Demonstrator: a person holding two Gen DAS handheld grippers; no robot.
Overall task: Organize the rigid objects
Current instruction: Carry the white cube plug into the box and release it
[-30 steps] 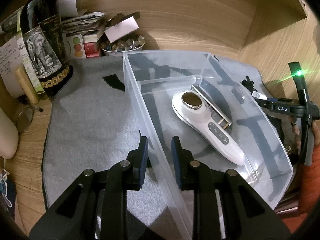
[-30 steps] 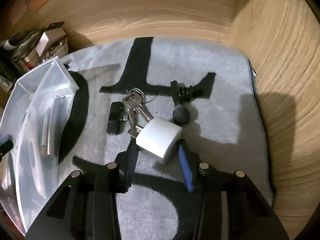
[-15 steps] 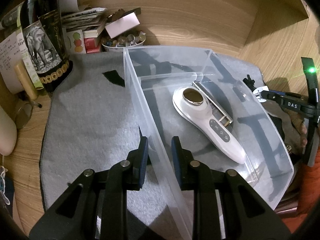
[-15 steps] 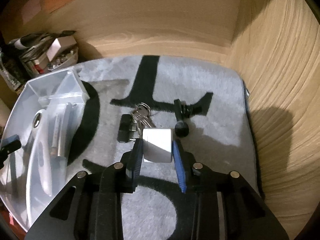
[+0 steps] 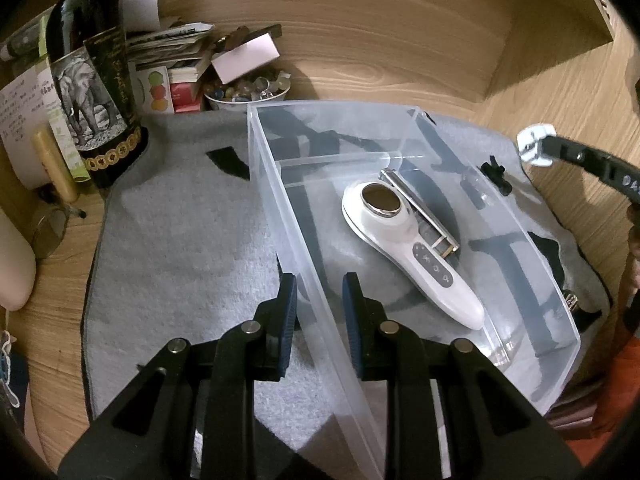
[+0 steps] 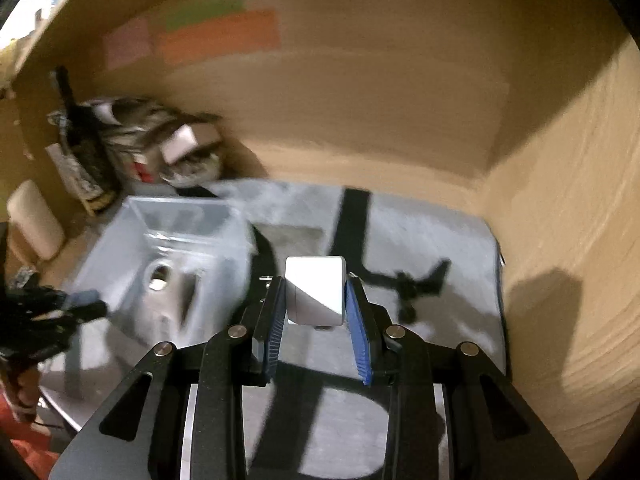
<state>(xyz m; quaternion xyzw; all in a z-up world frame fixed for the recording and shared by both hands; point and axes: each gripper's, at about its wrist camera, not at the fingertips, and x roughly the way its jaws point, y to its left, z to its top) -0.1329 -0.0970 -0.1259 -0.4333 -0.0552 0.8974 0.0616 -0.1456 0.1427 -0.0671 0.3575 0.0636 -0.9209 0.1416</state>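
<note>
My right gripper [image 6: 316, 300] is shut on a white charger block [image 6: 316, 290] and holds it raised above the grey mat [image 6: 420, 232]; it also shows at the far right of the left wrist view [image 5: 534, 148]. A clear plastic bin [image 5: 276, 208] lies on the mat and holds a white handheld device [image 5: 404, 244] and a metal clip [image 5: 424, 212]. My left gripper [image 5: 318, 300] straddles the bin's left wall, its pads on either side of it with a small gap. A small black clip [image 5: 496, 176] lies beyond the bin.
A dark bottle with an elephant label [image 5: 94, 92], stacked papers and boxes [image 5: 176, 64] and a bowl of small items [image 5: 248, 90] stand at the back left. Wooden walls [image 5: 400, 32] close the back and right. The right wrist view is blurred.
My right gripper closed on the white block and lifted it off the mat, away from the keys. My left gripper stayed on the bin wall.
</note>
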